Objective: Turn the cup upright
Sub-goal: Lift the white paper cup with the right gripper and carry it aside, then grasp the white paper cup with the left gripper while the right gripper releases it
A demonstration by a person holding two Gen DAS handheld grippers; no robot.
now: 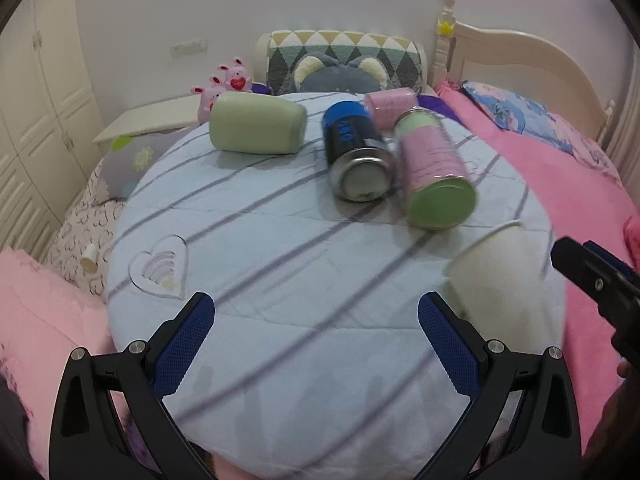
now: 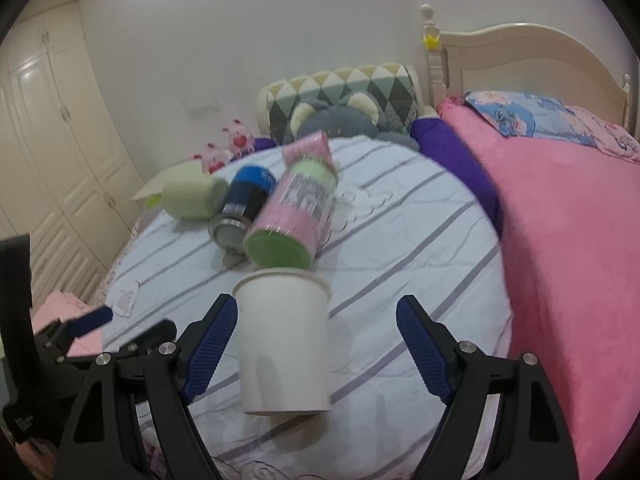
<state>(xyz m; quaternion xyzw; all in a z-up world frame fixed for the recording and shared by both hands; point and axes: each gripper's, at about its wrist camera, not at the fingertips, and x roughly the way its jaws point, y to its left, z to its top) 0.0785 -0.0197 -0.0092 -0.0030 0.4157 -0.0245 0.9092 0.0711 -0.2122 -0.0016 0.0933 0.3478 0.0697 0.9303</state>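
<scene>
Two grippers were over the round striped cushion, both spread wide and holding nothing. The right gripper had the white paper cup between its fingers, nearer the left finger; whether that pad touched the wall could not be told, and the right finger stood apart. The cup appeared mouth-up, its rolled rim on the far side and its narrower base toward the camera, long axis tipped slightly, running near to far. Motion blur left it unclear whether it was fully settled on the quilt.

The left gripper sat to the left with the cup off beyond its right finger, so the right gripper was plainly the nearer tool. Judgement: the flip looked close to done; next was either a steadying pinch or backing away without knocking the cup.

Farther on lay a pink-and-green canister, a blue can and a pale green block, all on their sides. Beyond: a patterned bolster, a pink bed at right, white wardrobe doors at left.
</scene>
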